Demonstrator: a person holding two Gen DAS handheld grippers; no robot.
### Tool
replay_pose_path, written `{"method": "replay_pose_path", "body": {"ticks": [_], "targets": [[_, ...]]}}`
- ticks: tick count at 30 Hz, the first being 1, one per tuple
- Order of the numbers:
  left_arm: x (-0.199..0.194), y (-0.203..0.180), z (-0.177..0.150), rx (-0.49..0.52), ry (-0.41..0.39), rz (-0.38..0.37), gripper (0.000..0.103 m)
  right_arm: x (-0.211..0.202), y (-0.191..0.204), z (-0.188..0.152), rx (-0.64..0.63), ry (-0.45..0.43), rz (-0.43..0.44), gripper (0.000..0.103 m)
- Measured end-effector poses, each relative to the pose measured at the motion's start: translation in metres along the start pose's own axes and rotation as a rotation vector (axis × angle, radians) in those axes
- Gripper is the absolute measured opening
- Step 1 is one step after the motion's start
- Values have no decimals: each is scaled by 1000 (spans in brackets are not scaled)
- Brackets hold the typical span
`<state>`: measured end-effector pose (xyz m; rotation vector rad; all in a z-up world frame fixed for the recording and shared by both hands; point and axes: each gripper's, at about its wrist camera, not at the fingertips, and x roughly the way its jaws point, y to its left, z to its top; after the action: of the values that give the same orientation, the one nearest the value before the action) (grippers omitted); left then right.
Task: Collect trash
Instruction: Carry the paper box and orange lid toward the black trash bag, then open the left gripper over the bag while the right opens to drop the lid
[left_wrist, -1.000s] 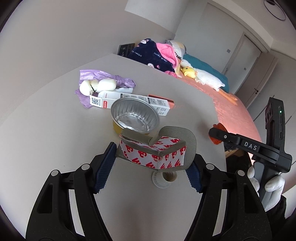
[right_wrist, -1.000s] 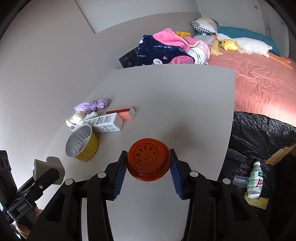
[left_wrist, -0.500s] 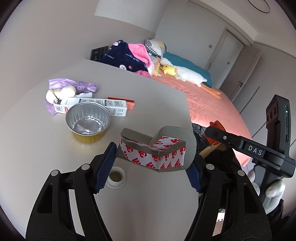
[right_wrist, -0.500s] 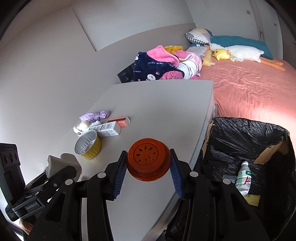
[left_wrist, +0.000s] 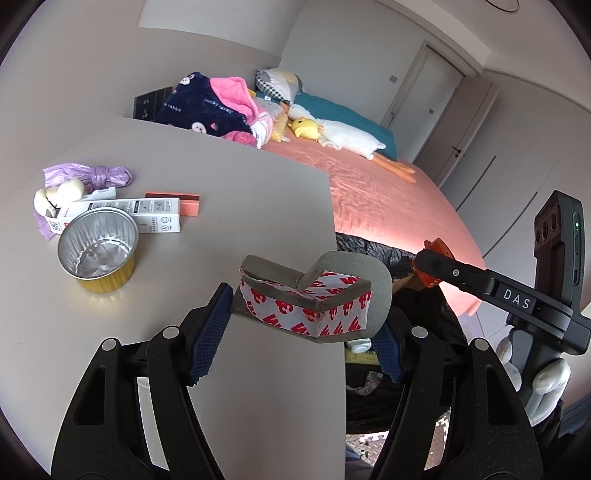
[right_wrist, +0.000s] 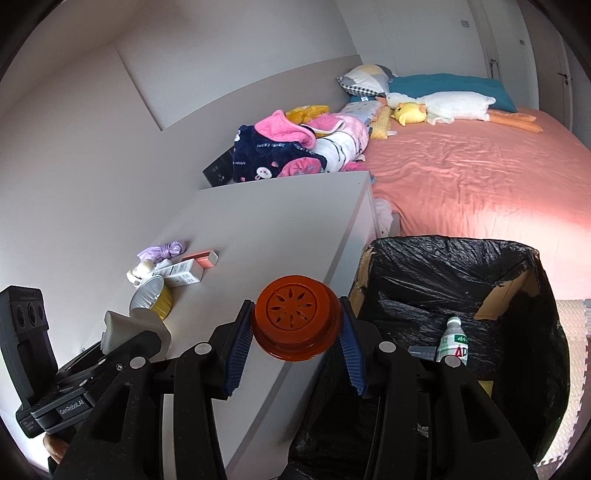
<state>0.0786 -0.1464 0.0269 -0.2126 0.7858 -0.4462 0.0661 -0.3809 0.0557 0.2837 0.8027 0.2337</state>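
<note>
Left gripper (left_wrist: 301, 325) jaws clamped on grey foam corner piece (left_wrist: 314, 295) above desk (left_wrist: 240, 206) near edge, right gripper (right_wrist: 295, 339) jaws clamped on orange lid (right_wrist: 295, 321), black-lined bin (right_wrist: 461, 280) right of desk.

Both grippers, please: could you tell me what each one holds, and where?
Left gripper: grey foam corner guard, gripped across its two ends. Right gripper: orange round lid, gripped at opposite sides of its rim.

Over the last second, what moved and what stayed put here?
Both grippers carried their loads off the table toward the lined bin: the right gripper with the orange lid now sits at the table edge beside the bin, the left gripper with the foam corner piece trailing. Grips unchanged; foil cup and boxes stayed.
</note>
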Motion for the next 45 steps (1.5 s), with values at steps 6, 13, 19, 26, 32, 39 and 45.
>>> {"method": "replay_pose_path", "body": {"ticks": [6,13,19,26,32,39,45], "targets": [[9,-16,3,24,13,-30,68,-12,-15,0,19,-20,-21,47],[19,-42,8,64,29,-84,68,-25,-33,2,45,-43,-48,47],[31,-66,9,103,52,-131,68,-37,-50,3,71,-65,-78,47],[42,-86,10,152,75,-164,68,-49,-71,5,102,-82,-112,47],[57,-99,13,185,114,-196,68,-56,-89,5,136,-94,-141,47],[85,-121,11,229,186,-234,97,-81,-118,3,228,-190,-290,85],[88,-106,8,164,182,-194,97,-85,-130,-1,246,-190,-300,85]]}}
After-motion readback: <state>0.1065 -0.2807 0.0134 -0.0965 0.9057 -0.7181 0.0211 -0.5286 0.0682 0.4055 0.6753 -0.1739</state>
